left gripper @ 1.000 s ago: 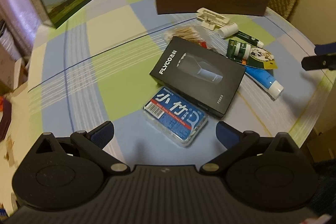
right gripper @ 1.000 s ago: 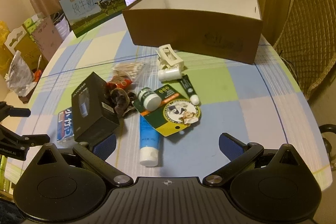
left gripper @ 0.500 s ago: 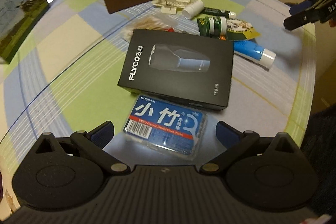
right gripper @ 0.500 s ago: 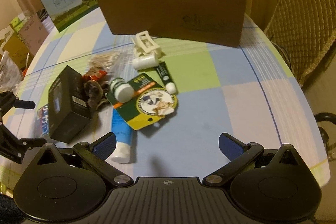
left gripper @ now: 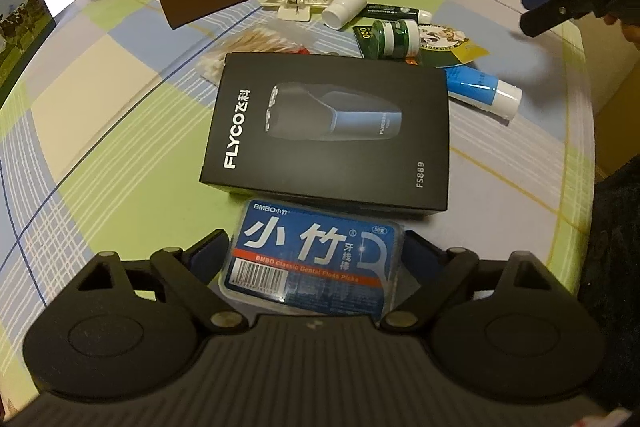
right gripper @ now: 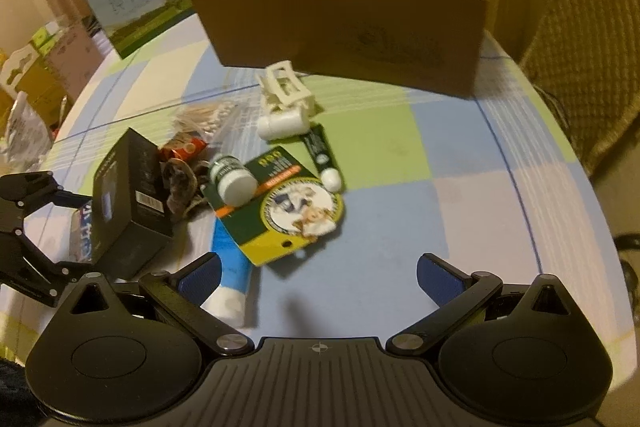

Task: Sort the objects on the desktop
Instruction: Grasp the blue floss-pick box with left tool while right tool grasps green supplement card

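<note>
My left gripper [left gripper: 316, 247] is shut on a blue dental floss box [left gripper: 316, 259], one finger against each short side; the box lies flat on the checked tablecloth. Right behind it lies a black FLYCO shaver box [left gripper: 332, 131]. In the right wrist view the left gripper [right gripper: 72, 233] sits at the far left, with the floss box [right gripper: 82, 231] half hidden behind the shaver box [right gripper: 128, 203]. My right gripper [right gripper: 318, 275] hangs open above the cloth, nothing between its fingers. A blue tube [right gripper: 230, 267] lies by its left finger.
An open brown cardboard box [right gripper: 360, 31] stands at the back. In front of it lie a white clip [right gripper: 286, 89], a white cylinder [right gripper: 282, 123], a small green bottle [right gripper: 232, 179], a green card [right gripper: 288, 203] and cotton swabs [left gripper: 256, 43]. A milk carton [right gripper: 148, 11] stands back left, a wicker chair [right gripper: 580, 67] to the right.
My left gripper moved forward and down onto the floss box and its fingers drew in against the box's sides. The right gripper drifted closer to the table, still open.
</note>
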The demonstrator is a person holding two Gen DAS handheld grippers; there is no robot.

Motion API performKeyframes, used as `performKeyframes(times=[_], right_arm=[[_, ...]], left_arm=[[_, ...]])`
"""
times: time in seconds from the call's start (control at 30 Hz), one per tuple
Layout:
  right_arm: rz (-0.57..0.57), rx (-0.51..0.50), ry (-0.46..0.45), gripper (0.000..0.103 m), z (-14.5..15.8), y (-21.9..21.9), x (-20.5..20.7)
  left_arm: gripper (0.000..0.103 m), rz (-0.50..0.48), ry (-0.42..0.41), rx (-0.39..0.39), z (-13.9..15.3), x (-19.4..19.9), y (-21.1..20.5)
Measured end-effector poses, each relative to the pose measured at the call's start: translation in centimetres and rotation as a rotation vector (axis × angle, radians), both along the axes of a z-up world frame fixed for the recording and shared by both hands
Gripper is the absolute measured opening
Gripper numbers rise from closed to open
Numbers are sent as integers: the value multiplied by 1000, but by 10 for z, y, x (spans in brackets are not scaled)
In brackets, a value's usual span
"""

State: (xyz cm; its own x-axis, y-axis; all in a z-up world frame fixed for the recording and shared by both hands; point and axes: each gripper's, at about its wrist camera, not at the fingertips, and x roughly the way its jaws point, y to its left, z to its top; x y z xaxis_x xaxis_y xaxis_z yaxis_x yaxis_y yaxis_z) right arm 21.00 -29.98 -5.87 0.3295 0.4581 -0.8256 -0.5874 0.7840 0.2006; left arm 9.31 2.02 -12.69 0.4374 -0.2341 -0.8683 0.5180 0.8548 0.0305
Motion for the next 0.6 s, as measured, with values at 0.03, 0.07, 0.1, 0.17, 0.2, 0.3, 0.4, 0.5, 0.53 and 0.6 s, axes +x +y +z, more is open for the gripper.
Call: performKeyframes(times=[0.03,0.07,0.1,0.17,0.2,0.3,0.4,0.5,0.53,0.6], right_arm=[[14,3,-1,101,0,3,2],[31,5,-2,101,-1,6,3],[46,7,-4,101,-1,9,5],[78,12,-7,101,-2,15,8],[92,15,-8,101,-2,19,10],[134,18,-16,101,-5,29,14],[179,21,-39,100,-7,40,17],[235,26,-47,85,-10,53,21],[248,25,-48,81,-12,56,22],[280,29,-53,74,-15,64,24]], left_arm=[[89,2,-3,1,0,-2,1],[89,7,-6,2,0,-3,2],[89,17,-8,1,0,-6,3],[89,46,-10,3,1,-10,7],[89,65,-11,4,1,-13,10],[89,139,-8,12,2,-21,22],[89,246,-6,18,2,-27,41],[89,391,-5,19,3,-27,61],[89,433,-4,15,3,-26,67],[89,517,-4,7,4,-25,76]])
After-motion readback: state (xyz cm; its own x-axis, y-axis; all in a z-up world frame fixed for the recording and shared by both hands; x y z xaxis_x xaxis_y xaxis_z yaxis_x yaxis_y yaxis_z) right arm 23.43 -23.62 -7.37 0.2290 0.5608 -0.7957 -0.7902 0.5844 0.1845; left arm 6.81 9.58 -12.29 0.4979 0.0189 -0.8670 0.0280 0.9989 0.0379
